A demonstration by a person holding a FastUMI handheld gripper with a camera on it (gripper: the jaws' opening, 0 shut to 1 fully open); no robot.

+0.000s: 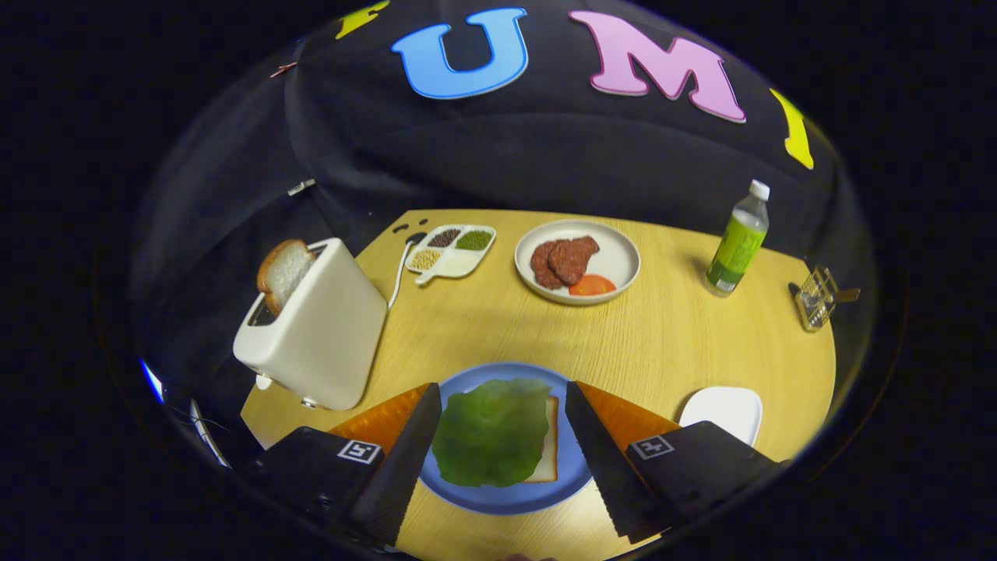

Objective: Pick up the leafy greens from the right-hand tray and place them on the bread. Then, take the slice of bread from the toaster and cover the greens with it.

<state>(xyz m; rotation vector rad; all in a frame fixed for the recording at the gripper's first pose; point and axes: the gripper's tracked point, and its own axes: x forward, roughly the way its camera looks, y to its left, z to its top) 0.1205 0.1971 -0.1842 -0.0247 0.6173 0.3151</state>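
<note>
Fingers [413, 436] spread wide, gripping nothing, astride leafy greens [492, 428] draped over bread [550, 448] on blue plate [506, 499]. Farther off, slice [283, 273] upright in toaster [319, 327]: light, crumbly; best pinched by its exposed top crust.

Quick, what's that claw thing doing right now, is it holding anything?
Gripper: open, holding nothing; its fingers stand apart on either side of the leafy greens, which lie on the bread.
</note>
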